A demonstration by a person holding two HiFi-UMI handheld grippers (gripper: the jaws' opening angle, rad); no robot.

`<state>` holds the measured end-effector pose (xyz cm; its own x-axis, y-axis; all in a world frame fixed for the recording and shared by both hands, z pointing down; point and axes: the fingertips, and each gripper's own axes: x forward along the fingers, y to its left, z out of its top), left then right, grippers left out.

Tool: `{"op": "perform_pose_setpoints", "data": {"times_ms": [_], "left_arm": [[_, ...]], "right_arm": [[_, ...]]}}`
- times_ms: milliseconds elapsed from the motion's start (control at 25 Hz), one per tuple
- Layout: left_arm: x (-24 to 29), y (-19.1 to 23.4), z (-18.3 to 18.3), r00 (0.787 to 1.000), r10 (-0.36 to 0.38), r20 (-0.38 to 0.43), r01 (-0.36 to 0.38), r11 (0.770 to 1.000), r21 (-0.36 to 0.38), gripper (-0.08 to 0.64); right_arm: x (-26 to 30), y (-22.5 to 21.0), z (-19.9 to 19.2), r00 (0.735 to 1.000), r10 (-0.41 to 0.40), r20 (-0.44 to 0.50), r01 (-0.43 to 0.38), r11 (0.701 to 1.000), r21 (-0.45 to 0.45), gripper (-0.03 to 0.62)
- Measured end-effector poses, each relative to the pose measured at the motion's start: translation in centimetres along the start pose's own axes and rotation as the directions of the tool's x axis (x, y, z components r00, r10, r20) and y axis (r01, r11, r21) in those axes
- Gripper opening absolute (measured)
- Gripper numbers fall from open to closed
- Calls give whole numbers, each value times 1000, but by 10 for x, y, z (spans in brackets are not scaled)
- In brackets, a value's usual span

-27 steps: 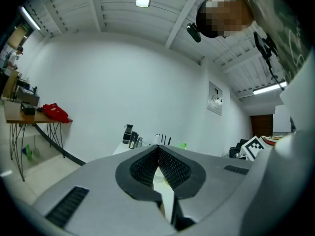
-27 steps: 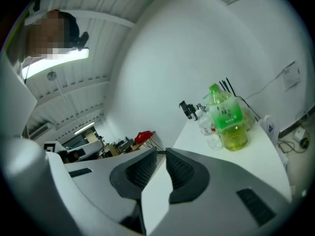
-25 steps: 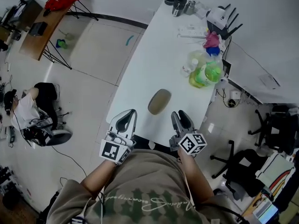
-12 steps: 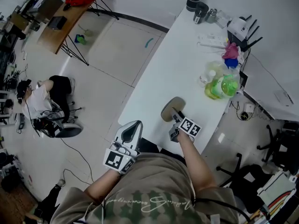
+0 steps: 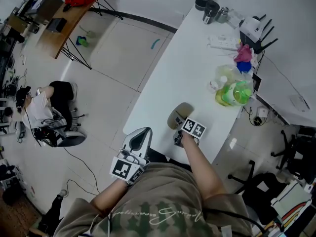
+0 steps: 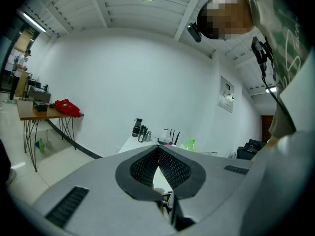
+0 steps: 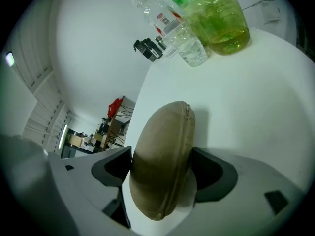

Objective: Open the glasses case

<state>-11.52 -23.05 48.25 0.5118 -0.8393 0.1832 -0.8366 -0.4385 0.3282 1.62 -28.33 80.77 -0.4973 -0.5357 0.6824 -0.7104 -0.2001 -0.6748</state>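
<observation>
Right hand-held gripper (image 7: 162,171): released, its jaws just opened wide, one on each long side of the tan, oval, fabric-covered glasses case (image 5: 181,110). The case sits between them, and neither pad clearly presses on it.
Likely reason: straddling the case across its width suits a clamp that would steady it while the zip along its seam is worked.
Left hand-held gripper (image 6: 158,156): clenched on nothing, held back at the near edge of the white bench (image 5: 187,58) beside the person's body. It is probably waiting its turn.
Glasses case: lying flat and zipped shut near the bench's near end, well apart from the green plastic bottles (image 5: 233,93) and the clear water bottle (image 7: 179,31) farther along.
Hidden: in the head view the right hand-held gripper and its marker cube cover the near end of the case.
Unclear: whether the left pad grazes the fabric cannot be told, and the zip pull is only a small glint at the far tip.
Cut off: the left gripper view shows only a sliver of the bench beyond its own jaws.
</observation>
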Motion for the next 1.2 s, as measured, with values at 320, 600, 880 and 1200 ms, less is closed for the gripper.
{"op": "perform_pose_setpoints", "data": {"times_ms": [320, 600, 880, 1200], "left_arm": [[4, 17, -5, 1000, 20, -17, -20, 999, -26, 6], [2, 41, -22, 997, 27, -77, -31, 998, -51, 6], [19, 3, -41, 930, -329, -167, 294, 934, -204, 5], [-2, -90, -39, 838, -508, -200, 486, 861, -153, 15]], "right_arm": [[20, 16, -1, 997, -15, -74, 13, 999, -30, 360], [-8, 30, 4, 986, 161, -38, -163, 985, -52, 337], [-150, 138, 31, 744, 659, 112, -667, 743, 56, 331], [-271, 178, 8, 616, 784, 79, -756, 616, -219, 331]]}}
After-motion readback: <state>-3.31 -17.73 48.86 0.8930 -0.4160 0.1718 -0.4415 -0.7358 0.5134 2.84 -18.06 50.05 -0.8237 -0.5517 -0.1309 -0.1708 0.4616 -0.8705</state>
